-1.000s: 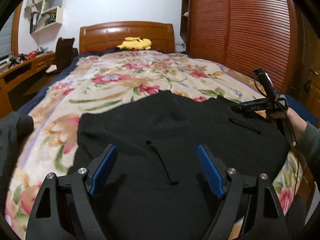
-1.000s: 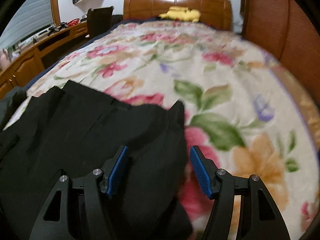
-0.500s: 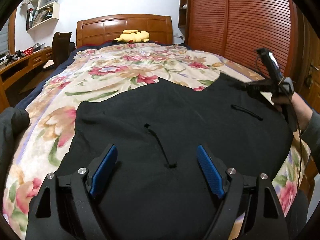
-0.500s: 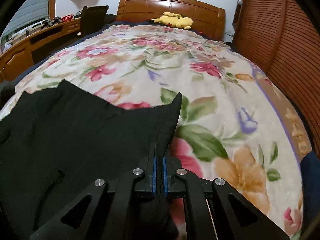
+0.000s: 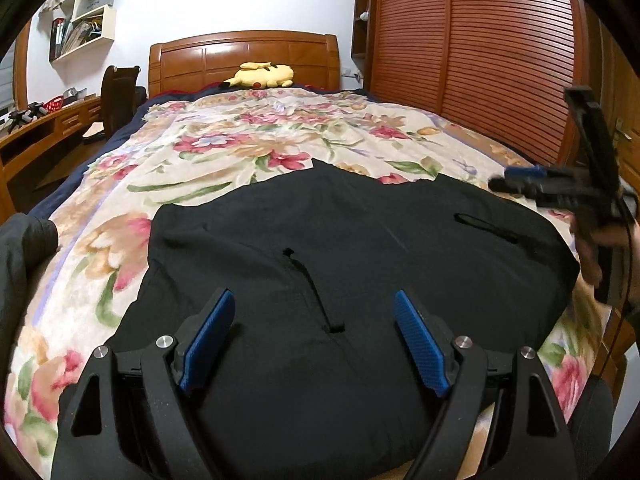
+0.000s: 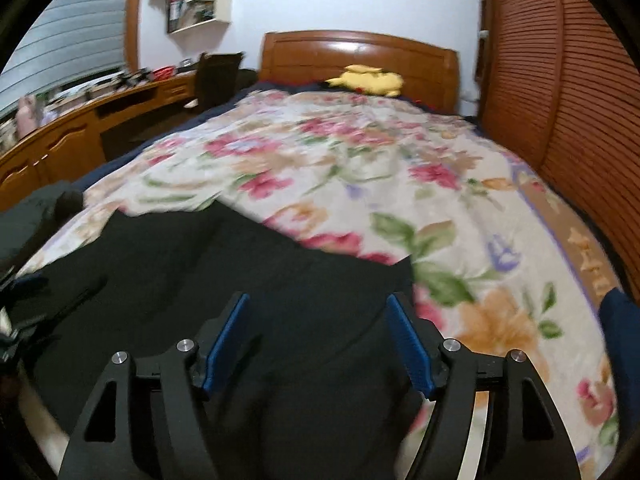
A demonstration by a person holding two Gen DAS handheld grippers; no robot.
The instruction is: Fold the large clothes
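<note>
Jaws on both grippers are spread wide, nothing between them. Left gripper hangs over the near half of the black garment, blue pads apart w/ cloth under the gap, not pinched. Right gripper sits above the garment's right part, also released; right view is motion-blurred.

Garment lies spread flat across the foot end of the bed, on the floral blanket. A black drawstring trails down its middle, a second cord further right. Far edge shows two raised corners.

Beyond: yellow plush toy at the wooden headboard. Slatted wardrobe doors on the right. Dark chair beside the wooden worktop on the left, wall shelves above. Another dark cloth pile at the bed's left edge.
</note>
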